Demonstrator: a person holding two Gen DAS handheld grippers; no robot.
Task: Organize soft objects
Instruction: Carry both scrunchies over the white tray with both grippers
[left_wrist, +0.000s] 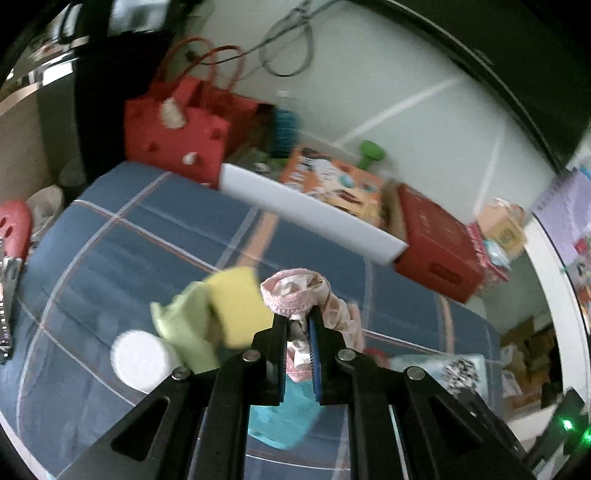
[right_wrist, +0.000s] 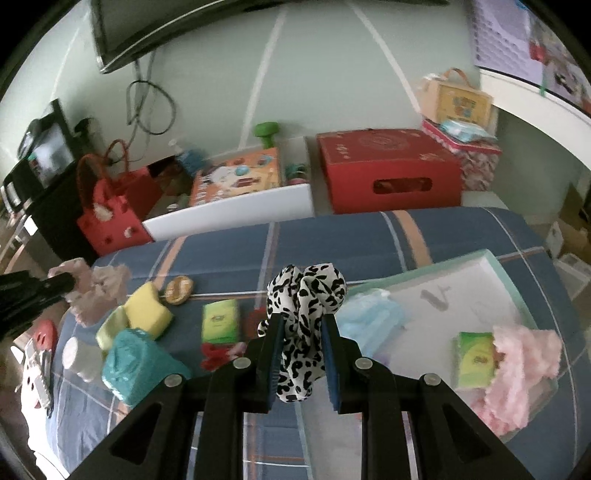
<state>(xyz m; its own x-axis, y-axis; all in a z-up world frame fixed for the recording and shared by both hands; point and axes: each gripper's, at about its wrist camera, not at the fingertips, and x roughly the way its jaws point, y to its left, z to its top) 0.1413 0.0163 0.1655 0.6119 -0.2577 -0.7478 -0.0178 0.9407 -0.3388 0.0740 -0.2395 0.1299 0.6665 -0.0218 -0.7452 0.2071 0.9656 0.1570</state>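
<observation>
My left gripper (left_wrist: 298, 325) is shut on a pink patterned cloth (left_wrist: 295, 291) and holds it above the blue plaid bed (left_wrist: 110, 258). The same cloth (right_wrist: 96, 288) shows at the left of the right wrist view. My right gripper (right_wrist: 303, 332) is shut on a black-and-white spotted scrunchie (right_wrist: 306, 295). A white tray with a mint rim (right_wrist: 491, 262) lies to the right and holds a pink fluffy cloth (right_wrist: 524, 354), a green packet (right_wrist: 474, 358) and a light blue cloth (right_wrist: 369, 314).
On the bed lie a yellow sponge (right_wrist: 147, 310), a teal bundle (right_wrist: 136, 365), a white roll (right_wrist: 79, 356), a green packet (right_wrist: 219, 319) and a red item (right_wrist: 214, 354). Behind stand a red bag (right_wrist: 114, 214), a white box (right_wrist: 229, 214) and a red box (right_wrist: 388, 166).
</observation>
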